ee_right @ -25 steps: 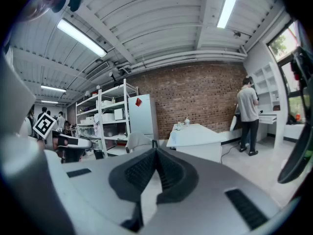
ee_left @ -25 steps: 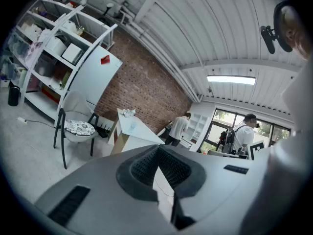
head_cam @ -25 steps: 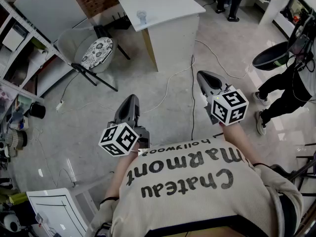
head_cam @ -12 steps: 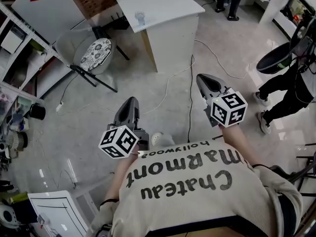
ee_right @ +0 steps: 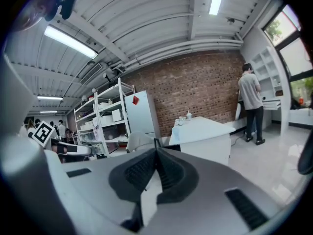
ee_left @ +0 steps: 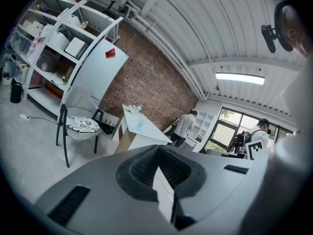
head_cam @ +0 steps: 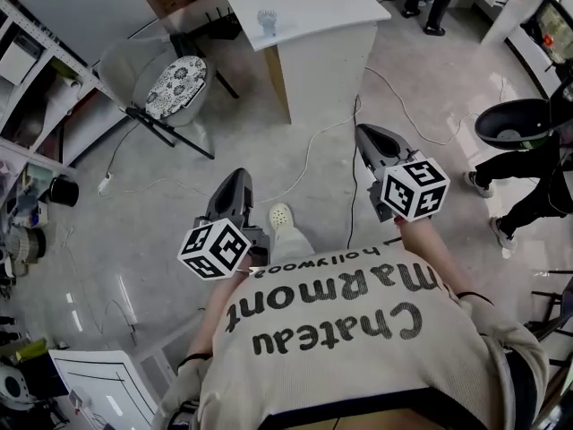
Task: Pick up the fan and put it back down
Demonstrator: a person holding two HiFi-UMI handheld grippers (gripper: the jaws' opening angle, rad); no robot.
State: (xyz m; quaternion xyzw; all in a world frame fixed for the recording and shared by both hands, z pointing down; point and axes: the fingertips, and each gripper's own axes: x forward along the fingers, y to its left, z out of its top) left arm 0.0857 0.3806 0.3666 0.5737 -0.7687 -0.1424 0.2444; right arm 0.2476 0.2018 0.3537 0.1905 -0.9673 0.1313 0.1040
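The grey floor [head_cam: 134,213] fills most of the head view, and the white counter [head_cam: 313,7] stands at top centre. Below it, well apart from it, the left tool [head_cam: 236,182] and the right tool [head_cam: 367,135] each have their jaws pressed together on nothing. The small pale fan [head_cam: 267,19] stands on the counter's left part.

Open grey floor [head_cam: 161,204] straight ahead, thin cables [head_cam: 309,146] lying across it, white table [head_cam: 313,3] further on, chair [head_cam: 175,83] left of the table, shelves [head_cam: 22,164] along the left, person's legs [head_cam: 528,209] on the right.
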